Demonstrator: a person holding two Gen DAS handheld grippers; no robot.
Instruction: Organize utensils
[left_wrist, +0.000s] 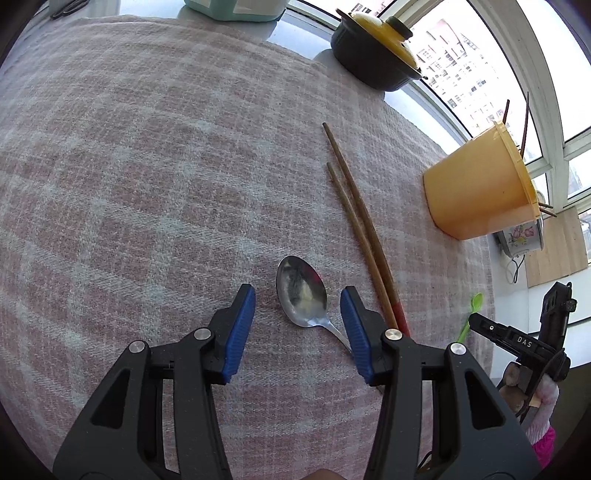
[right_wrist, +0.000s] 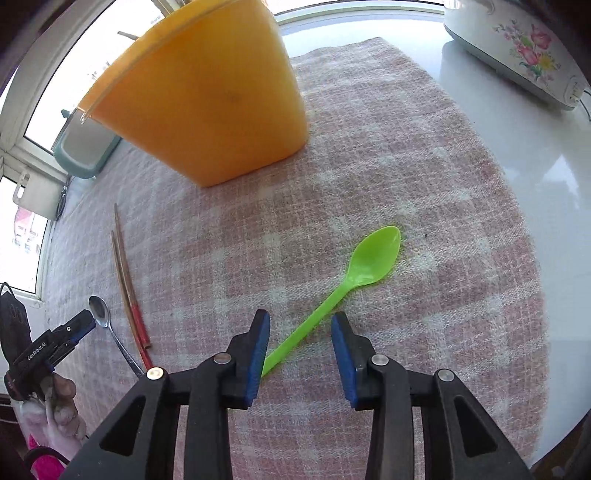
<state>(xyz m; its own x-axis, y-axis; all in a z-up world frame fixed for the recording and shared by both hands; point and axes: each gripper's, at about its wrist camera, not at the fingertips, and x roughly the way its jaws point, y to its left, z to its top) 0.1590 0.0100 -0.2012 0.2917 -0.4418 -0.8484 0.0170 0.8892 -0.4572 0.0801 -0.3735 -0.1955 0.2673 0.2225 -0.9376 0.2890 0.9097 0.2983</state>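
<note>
A metal spoon (left_wrist: 302, 291) lies on the pink checked cloth (left_wrist: 147, 166), its bowl between the open blue pads of my left gripper (left_wrist: 297, 301). A pair of wooden chopsticks (left_wrist: 360, 225) lies just right of it. An orange tub (left_wrist: 480, 188) holding some chopsticks stands at the right. In the right wrist view a green plastic spoon (right_wrist: 345, 284) lies on the cloth, its handle running between the open pads of my right gripper (right_wrist: 300, 325). The tub (right_wrist: 207, 99) stands beyond it; the metal spoon (right_wrist: 101, 314) and chopsticks (right_wrist: 127, 280) show at the left.
A dark pot with a yellow lid (left_wrist: 376, 51) stands at the far edge by the window. A teal container (left_wrist: 232, 9) sits at the back. A floral-printed appliance (right_wrist: 517, 48) stands on the white counter right of the cloth.
</note>
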